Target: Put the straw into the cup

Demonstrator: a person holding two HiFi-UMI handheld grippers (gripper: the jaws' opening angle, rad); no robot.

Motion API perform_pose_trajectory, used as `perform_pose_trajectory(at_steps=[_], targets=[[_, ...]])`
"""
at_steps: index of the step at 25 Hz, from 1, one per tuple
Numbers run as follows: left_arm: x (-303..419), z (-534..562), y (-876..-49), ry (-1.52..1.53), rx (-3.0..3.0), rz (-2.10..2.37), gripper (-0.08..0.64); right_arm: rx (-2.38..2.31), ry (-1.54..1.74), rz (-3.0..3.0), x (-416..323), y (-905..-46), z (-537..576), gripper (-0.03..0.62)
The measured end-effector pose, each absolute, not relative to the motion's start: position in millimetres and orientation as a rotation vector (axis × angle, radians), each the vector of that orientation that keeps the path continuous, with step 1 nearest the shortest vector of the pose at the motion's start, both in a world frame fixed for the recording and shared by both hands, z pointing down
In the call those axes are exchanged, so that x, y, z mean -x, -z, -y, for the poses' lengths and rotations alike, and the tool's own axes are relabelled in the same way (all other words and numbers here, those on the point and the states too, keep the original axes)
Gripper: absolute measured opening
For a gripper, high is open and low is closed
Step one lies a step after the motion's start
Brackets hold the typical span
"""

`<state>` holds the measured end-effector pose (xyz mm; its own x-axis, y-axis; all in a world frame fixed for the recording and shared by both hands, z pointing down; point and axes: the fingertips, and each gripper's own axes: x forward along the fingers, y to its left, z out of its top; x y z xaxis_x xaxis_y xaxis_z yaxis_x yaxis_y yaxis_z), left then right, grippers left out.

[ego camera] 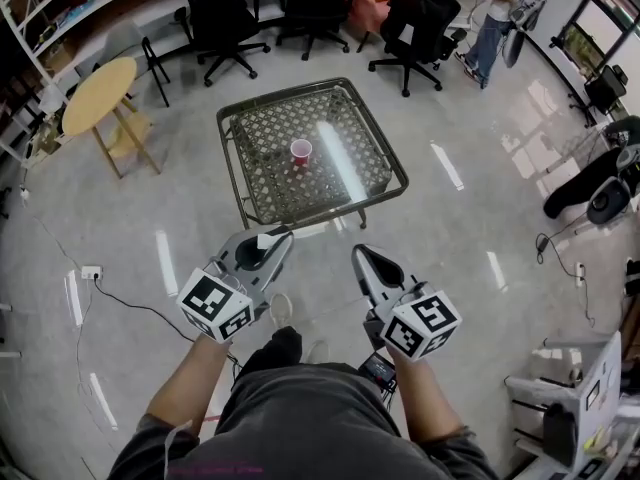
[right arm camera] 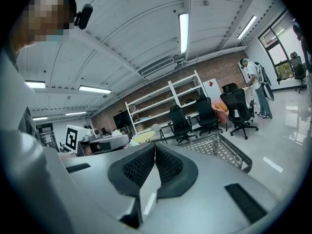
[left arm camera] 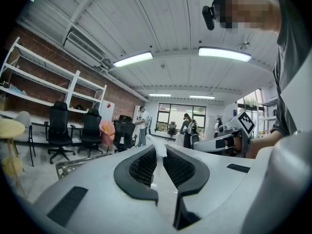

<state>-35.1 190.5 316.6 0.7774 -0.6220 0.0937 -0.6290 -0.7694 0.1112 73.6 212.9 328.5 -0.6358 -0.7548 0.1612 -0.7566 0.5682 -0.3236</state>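
The straw (left arm camera: 159,158) is pinched between the left gripper's (ego camera: 272,236) narrowly parted jaws, with one end protruding past their tips. The right gripper's (right arm camera: 155,147) jaws are shut on nothing. The cup (ego camera: 301,151) stands well ahead of both jaws on the table (ego camera: 265,138). The protruding end is probably best aimed down over the cup's mouth before being released.

A: Grippers, quick, what do they look like?
B: Left gripper (ego camera: 270,242) & right gripper (ego camera: 362,255): light-grey plastic shells, black ribbed pads (left arm camera: 144,166), black oblong insets on top. Each w/ a white marker cube (ego camera: 215,305), black square patterns.
A: Clothes?
B: Dark grey tee (ego camera: 300,418), short sleeves; dark trousers (ego camera: 276,349); pale shoe (ego camera: 281,310).
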Motion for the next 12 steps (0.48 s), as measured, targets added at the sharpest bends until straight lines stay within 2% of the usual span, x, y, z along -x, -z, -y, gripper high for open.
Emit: perform_pose_trajectory(at_steps=[12], targets=[[55, -134, -330, -0.083, -2.807, 0.99, 0.048, -1.324, -0.604, 2.759, -52, -340, -157, 0.014]])
